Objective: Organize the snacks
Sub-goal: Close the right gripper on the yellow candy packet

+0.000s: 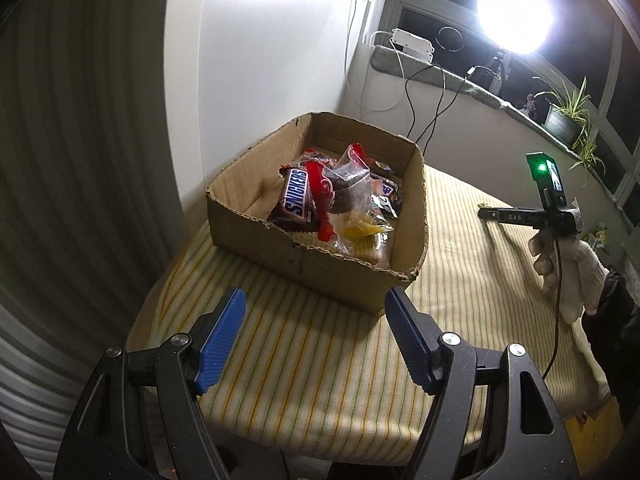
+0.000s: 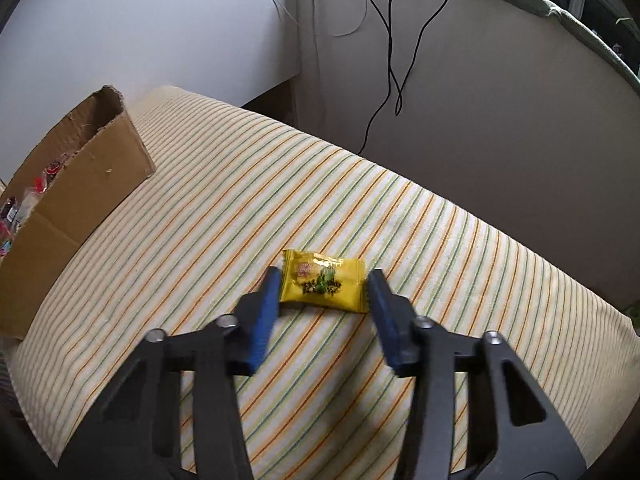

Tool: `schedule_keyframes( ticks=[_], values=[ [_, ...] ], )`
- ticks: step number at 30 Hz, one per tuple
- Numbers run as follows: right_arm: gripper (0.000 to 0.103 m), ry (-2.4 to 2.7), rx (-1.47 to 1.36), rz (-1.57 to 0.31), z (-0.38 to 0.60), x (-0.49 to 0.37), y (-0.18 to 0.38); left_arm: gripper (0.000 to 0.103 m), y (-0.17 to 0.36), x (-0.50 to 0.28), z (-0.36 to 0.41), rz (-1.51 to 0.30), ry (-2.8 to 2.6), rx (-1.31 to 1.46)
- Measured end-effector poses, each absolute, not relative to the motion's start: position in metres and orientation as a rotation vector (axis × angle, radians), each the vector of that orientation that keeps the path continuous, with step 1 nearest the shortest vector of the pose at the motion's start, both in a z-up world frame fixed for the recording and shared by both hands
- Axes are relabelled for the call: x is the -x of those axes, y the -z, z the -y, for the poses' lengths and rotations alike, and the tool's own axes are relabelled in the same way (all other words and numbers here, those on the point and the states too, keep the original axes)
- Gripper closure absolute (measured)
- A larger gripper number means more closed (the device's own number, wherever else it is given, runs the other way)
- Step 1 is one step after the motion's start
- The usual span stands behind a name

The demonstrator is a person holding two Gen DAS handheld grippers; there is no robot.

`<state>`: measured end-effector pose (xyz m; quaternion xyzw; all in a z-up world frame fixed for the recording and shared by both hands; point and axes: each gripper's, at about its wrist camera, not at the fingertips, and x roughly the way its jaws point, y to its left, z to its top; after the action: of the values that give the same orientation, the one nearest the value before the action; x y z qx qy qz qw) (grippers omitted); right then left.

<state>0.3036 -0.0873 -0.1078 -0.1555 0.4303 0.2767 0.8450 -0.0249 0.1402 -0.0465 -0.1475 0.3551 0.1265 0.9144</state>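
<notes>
One small yellow foil snack packet [image 2: 323, 287] lies on the striped tabletop [image 2: 440, 240] — right hand-held gripper [image 2: 323, 285] spread wide around it, nothing gripped. Left hand-held gripper [image 1: 314, 314] open, empty, near the brown cardboard box [image 1: 320, 276] — already holding several wrapped snacks.

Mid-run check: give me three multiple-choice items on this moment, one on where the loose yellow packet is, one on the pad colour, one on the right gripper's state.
1. Where does the yellow packet lie?
A. In the cardboard box
B. On the striped cloth, between the right gripper's fingers
C. On the windowsill

2. What colour are the pads on the left gripper?
A. Blue
B. Red
C. Green

3. How is the right gripper?
A. Shut on the packet
B. Open, fingers on either side of the packet
C. Shut and empty

Answers:
1 B, it rests on the striped cloth, apart from the cardboard box.
2 A, both ribbed pads are blue.
3 B, both fingers flank the packet with gaps visible.
</notes>
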Motion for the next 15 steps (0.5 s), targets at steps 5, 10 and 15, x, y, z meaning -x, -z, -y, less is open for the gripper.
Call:
schedule_keyframes(
  ticks=[5,10,15],
  values=[
    [0.068,-0.585,0.330,-0.907,0.092,-0.295,0.109,0.031,0.049,0.027,-0.140,-0.734,-0.259,0.311],
    [0.069,-0.581,0.333,-0.901,0.093,-0.286,0.108,0.031,0.049,0.028,-0.141,-0.732,-0.259,0.316],
    [0.069,-0.588,0.327,-0.878,0.092,-0.281,0.099,0.031,0.051,0.028,-0.141,-0.736,-0.252,0.325]
  ],
)
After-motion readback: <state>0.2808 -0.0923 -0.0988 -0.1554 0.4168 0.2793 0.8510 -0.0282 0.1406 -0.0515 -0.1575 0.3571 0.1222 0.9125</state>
